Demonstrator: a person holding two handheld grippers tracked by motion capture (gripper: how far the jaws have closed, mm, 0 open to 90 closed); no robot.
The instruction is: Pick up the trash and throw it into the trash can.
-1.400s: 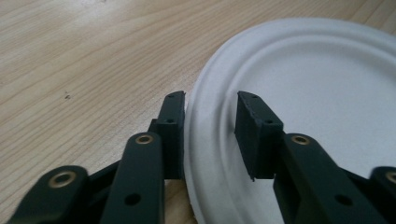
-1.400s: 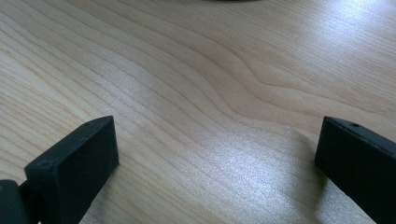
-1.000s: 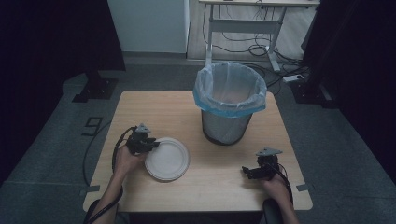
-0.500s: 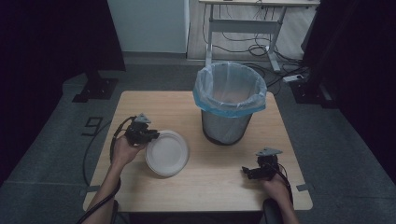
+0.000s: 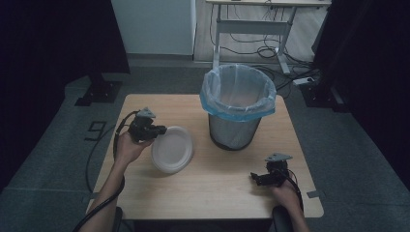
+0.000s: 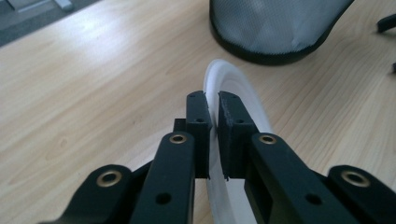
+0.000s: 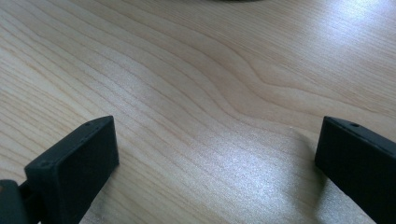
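White plate (image 6: 238, 88), partly hidden, clamped in left tongs (image 6: 212, 105); right tongs (image 7: 215, 154) apart.

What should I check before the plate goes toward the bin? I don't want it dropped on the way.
1. Left gripper shut on the plate rim, its jaws having just been closing: ok.
2. Plate lifted off the table, tilted: ok.
3. Bin upright, its bag open: ok.
4. Path from plate to bin free of other things: ok.
5. Right gripper open, resting low at the near right, out of the way: ok.
6. How firmly the thin rim is pinched: cannot tell.
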